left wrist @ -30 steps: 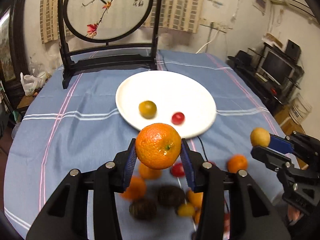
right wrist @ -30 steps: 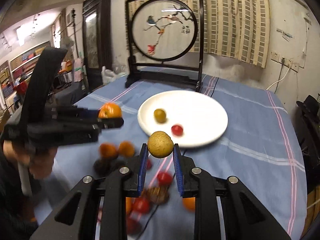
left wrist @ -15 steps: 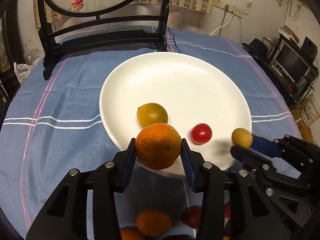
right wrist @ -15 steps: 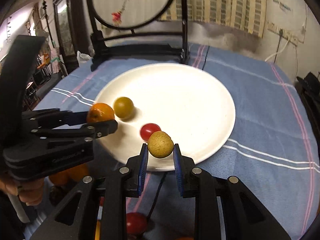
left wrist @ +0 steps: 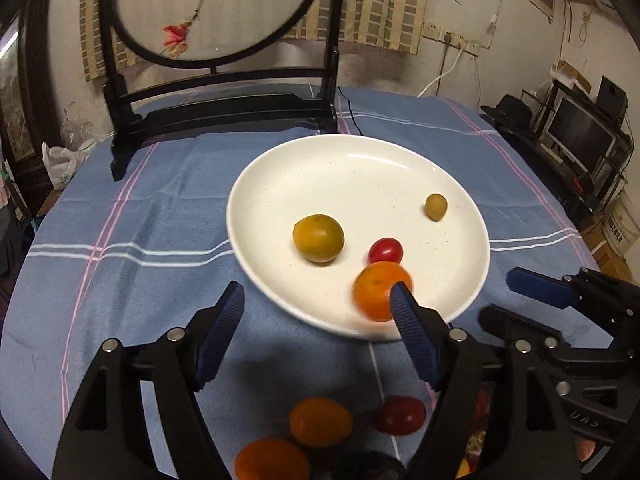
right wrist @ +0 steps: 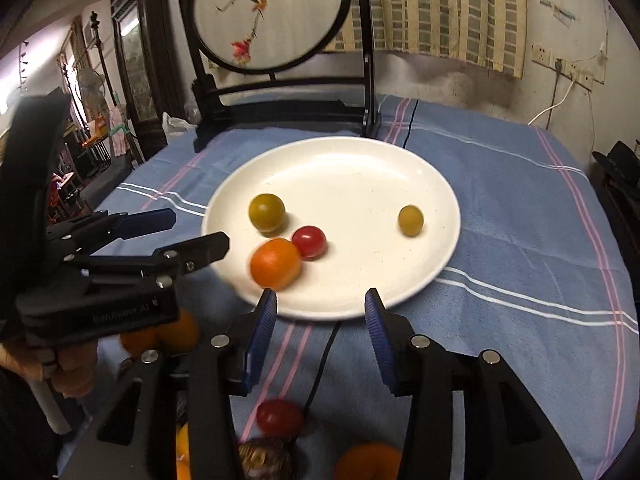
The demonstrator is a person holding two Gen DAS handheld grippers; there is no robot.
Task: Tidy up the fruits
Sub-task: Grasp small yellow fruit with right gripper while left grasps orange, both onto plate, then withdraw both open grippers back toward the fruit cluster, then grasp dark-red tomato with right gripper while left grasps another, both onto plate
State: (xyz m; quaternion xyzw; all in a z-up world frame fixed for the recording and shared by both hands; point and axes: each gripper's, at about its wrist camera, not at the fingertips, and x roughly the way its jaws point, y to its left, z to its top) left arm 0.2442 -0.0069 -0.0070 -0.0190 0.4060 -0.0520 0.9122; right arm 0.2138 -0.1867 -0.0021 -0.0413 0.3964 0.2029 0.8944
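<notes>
We see a white plate (left wrist: 280,184) on the blue cloth holding 4 fruits. An orange mandarin (left wrist: 378,290), blurred, sits near the plate's near rim, touching or just beside a red cherry tomato (left wrist: 385,251). A yellow-green citrus (left wrist: 318,238) lies left of the tomato, and a small olive-yellow fruit (left wrist: 436,207) lies well apart on the right. Nearer us, off the plate, more orange fruits (left wrist: 320,421) and another red tomato (left wrist: 400,415) rest on the cloth.

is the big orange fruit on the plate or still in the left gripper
On the white plate: the round orange fruit lies there, free of the open left gripper.
</notes>
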